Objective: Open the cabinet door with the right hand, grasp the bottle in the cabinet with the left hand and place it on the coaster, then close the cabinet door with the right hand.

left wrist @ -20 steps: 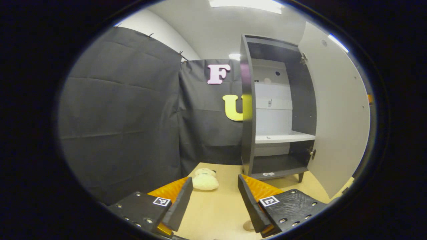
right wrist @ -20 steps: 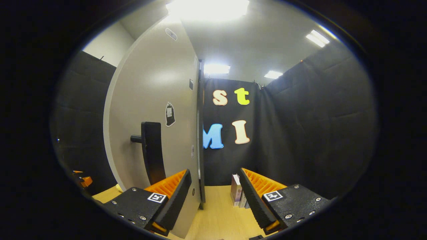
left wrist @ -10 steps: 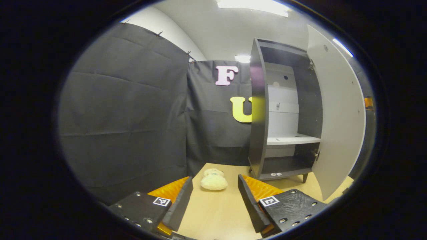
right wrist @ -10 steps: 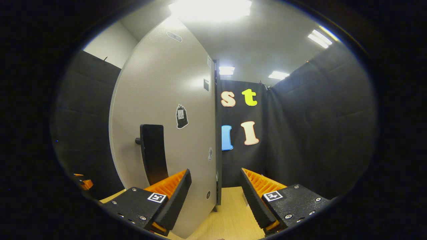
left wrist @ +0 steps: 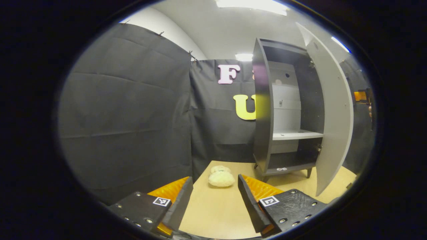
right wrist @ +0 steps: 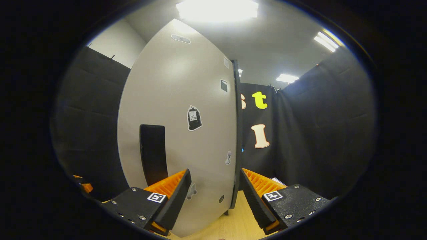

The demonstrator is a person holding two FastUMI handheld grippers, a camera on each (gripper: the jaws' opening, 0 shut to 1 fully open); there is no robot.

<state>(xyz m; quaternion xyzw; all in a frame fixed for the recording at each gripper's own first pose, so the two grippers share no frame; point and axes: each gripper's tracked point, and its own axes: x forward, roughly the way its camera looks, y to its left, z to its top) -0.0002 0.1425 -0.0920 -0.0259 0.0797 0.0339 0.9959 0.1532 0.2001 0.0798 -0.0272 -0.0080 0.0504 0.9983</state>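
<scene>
So the cabinet (left wrist: 287,110) is seen at about 2 o'clock in the left gripper view, standing on the bench (left wrist: 217,213), with its door (left wrist: 333,110) swung partway out on the right side. One white shelf (left wrist: 295,134) can be made out inside, and no bottle can be picked out on it or below it. A pale fluffy thing (left wrist: 221,178) is parked on the bench at 12 o'clock, beyond the left claw (left wrist: 215,203), which is spread wide and grasping nothing. In the right gripper view the door's outer face (right wrist: 186,133) is seen close up, with its dark handle (right wrist: 152,153) at 10 o'clock. The right claw (right wrist: 215,200) is released too, nothing pinched, with the door's edge lined up between its fingers.
</scene>
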